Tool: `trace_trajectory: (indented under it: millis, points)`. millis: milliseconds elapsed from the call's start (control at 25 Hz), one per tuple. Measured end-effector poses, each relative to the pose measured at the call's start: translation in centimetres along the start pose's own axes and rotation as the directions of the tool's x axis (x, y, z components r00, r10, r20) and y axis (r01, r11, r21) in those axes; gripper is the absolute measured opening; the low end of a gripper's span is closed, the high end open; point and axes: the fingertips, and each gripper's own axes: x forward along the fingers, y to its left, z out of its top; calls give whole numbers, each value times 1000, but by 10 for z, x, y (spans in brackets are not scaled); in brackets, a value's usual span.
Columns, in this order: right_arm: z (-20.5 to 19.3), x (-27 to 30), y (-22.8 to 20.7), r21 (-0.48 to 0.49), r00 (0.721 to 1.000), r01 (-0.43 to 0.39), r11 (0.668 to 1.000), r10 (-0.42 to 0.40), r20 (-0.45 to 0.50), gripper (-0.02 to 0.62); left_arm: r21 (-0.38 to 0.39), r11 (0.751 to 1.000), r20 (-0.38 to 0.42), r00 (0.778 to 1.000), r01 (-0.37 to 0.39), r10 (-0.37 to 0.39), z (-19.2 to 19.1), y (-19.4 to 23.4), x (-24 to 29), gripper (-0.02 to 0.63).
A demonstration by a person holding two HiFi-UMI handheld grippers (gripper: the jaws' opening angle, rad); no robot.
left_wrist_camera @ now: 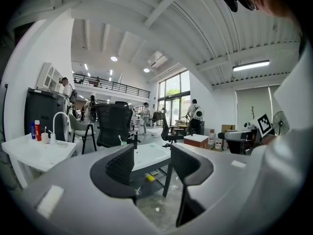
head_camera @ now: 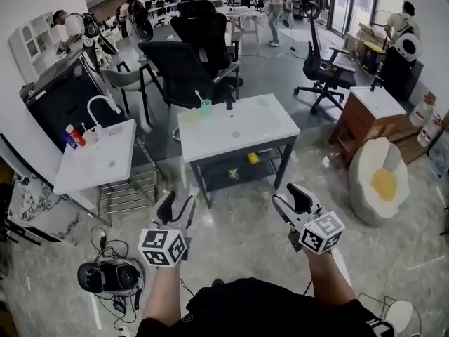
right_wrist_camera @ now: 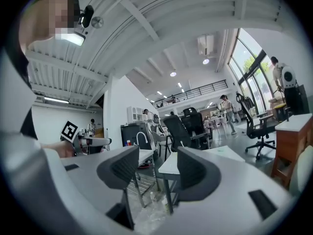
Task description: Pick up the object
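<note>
A white table (head_camera: 236, 125) stands ahead of me on the floor. A green cup (head_camera: 205, 106) with a toothbrush in it sits at the table's far left edge. A small yellow object (head_camera: 252, 158) lies on the table's lower shelf. My left gripper (head_camera: 175, 203) and right gripper (head_camera: 295, 196) hover side by side over the floor, short of the table and touching nothing. Both are open with nothing between the jaws. In the left gripper view the left gripper (left_wrist_camera: 152, 164) frames the table (left_wrist_camera: 146, 153) and the yellow object (left_wrist_camera: 150, 177). The right gripper (right_wrist_camera: 157, 168) points at the table's corner (right_wrist_camera: 168, 163).
A white sink stand (head_camera: 95, 156) with red and blue bottles (head_camera: 72, 136) is at the left. Black office chairs (head_camera: 186, 65) stand behind the table. A wooden cabinet (head_camera: 368, 114) and an egg-shaped cushion (head_camera: 379, 181) are at the right. A headset with cables (head_camera: 109, 276) lies on the floor.
</note>
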Motion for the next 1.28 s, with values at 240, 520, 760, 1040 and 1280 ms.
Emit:
trace_trajectory:
  millis: [240,520,760,1040,1280]
  points:
    - [-6,-18,-14,35,1000,-20,999,20,-4,246,-3,1000,-2,1000,-14,14,1,-22,1,253]
    - [-18,-16,-25,53,999,-23,998,25,-33,255,-14,1000,-13,1000,-4,4,-10,-29,13,267]
    - [-22,13,-40,44,998,-16,999,19,-63,255,-36,999,-17,1000,8,-9,-20,-9,44,267]
    - [-26,80,-64,47,995,-4,999,9,-104,255,-49,999,-21,999,24,-25,-20,39,100,267]
    - [-22,160,-77,62,993,-13,998,21,-119,255,-28,999,-50,998,32,-33,-16,92,149,265]
